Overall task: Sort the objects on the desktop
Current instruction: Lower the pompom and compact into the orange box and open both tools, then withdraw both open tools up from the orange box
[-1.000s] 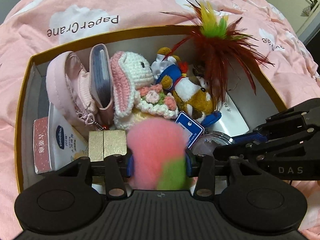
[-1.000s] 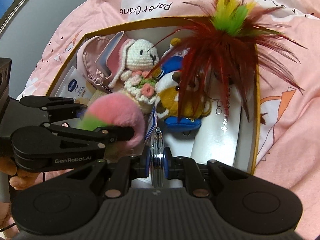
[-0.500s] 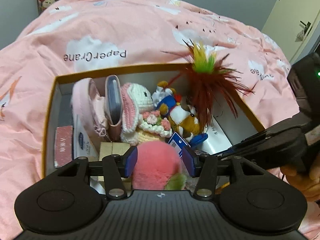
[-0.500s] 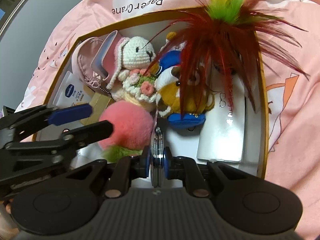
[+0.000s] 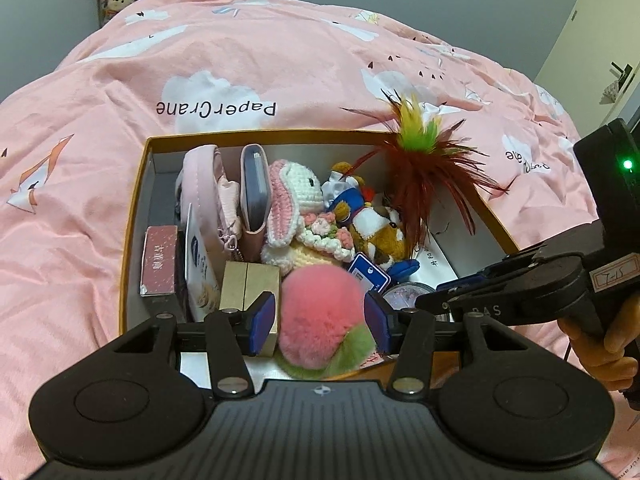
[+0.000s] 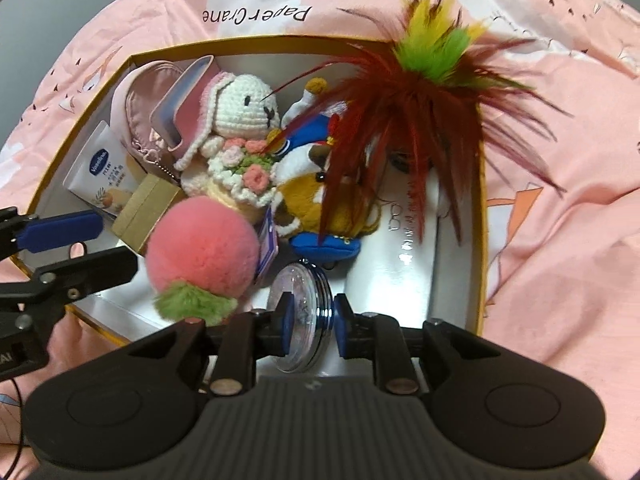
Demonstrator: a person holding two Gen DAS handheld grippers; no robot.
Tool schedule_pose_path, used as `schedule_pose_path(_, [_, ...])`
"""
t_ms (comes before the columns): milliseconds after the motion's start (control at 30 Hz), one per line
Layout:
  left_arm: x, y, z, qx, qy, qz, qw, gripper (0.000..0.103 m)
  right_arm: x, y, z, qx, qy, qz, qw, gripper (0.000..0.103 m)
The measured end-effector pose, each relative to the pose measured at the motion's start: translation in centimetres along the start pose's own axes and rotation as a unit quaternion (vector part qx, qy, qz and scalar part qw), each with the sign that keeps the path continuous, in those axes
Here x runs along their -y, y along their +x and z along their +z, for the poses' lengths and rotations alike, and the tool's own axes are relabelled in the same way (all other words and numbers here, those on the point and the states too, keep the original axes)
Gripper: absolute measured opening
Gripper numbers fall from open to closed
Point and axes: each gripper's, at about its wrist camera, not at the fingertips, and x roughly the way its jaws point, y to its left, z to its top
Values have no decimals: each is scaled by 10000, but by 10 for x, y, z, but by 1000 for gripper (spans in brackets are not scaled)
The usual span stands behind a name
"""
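A second earlier the left gripper (image 5: 320, 316) pinched the pink pompom (image 5: 322, 316); its jaws now stood spread, clear of the pompom lying between them in the box (image 5: 132, 216). The right gripper (image 6: 310, 322) was opening, the round compact (image 6: 304, 320) standing on edge between its pads, near the box's front.
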Motion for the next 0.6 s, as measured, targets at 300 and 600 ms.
schedule_pose_path(300, [4, -16, -5, 136, -30, -39, 9999, 58, -2, -26, -8, 279, 52, -246, 9993, 32])
schedule_pose_path(600, [17, -44, -11, 697, 146, 85, 9974, 63, -14, -74, -28, 1171, 13, -561, 9915, 36])
